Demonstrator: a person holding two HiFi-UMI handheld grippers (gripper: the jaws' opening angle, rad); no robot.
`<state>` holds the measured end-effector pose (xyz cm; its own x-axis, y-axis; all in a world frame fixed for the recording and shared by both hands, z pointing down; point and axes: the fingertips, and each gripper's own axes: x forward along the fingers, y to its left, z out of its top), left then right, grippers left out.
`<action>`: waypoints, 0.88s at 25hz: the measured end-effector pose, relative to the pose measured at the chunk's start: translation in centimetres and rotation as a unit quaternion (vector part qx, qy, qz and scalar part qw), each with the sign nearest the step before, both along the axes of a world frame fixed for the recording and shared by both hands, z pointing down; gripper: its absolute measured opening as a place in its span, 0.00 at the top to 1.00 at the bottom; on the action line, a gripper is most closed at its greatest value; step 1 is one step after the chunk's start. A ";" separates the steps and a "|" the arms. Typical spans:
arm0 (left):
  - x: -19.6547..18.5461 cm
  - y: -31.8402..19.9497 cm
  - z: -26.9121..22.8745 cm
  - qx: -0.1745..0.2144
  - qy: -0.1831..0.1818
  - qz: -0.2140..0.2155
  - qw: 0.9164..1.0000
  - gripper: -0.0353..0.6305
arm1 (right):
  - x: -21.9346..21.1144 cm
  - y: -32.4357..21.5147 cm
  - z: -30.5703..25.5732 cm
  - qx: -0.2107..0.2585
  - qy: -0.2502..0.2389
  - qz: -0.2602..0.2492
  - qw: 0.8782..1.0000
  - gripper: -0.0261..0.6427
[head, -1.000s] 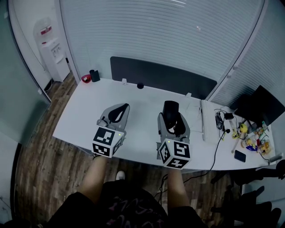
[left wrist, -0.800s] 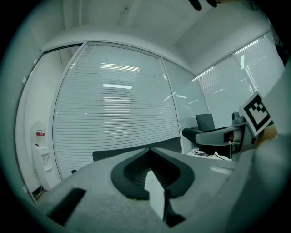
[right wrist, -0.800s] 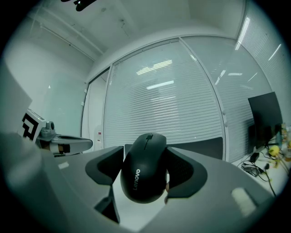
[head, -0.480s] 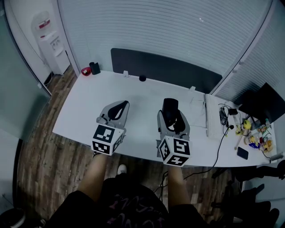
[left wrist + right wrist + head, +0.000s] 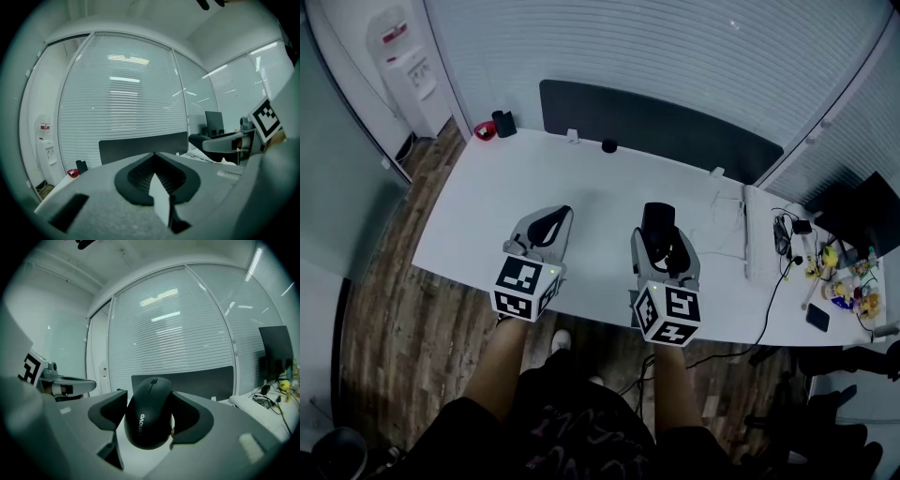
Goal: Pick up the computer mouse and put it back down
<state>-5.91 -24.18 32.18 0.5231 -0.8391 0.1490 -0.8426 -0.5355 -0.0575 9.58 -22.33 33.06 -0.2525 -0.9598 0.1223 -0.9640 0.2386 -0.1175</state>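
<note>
Over white desk (image 5: 478,216), my R gripper (image 5: 152,404) clamps black mouse (image 5: 145,425), "Lenovo" on shell. L gripper (image 5: 154,157): jaws closed, empty. Office rm: blinds (image 5: 675,56), water dispenser (image 5: 405,58), wood floor (image 5: 384,309).

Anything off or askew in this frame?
Nothing spilled or damaged. The mouse sits slightly tilted in the right hand-held gripper. Cables and small items clutter the desk's right end.

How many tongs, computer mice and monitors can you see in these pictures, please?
Tongs: 2, left tongs and right tongs
Mouse: 1, held in the right tongs
Monitor: 1
Total: 4
</note>
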 end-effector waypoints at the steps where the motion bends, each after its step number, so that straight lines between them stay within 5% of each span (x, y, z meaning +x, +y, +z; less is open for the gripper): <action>1: -0.1 0.0 0.3 -0.003 0.000 -0.001 1.000 0.95 | -0.1 0.0 0.4 -0.004 0.000 -0.001 1.000 0.50; 22: -1.2 -1.0 8.7 -0.082 -0.006 -0.007 0.997 0.95 | -2.3 -1.0 8.9 -0.088 0.001 -0.015 0.996 0.50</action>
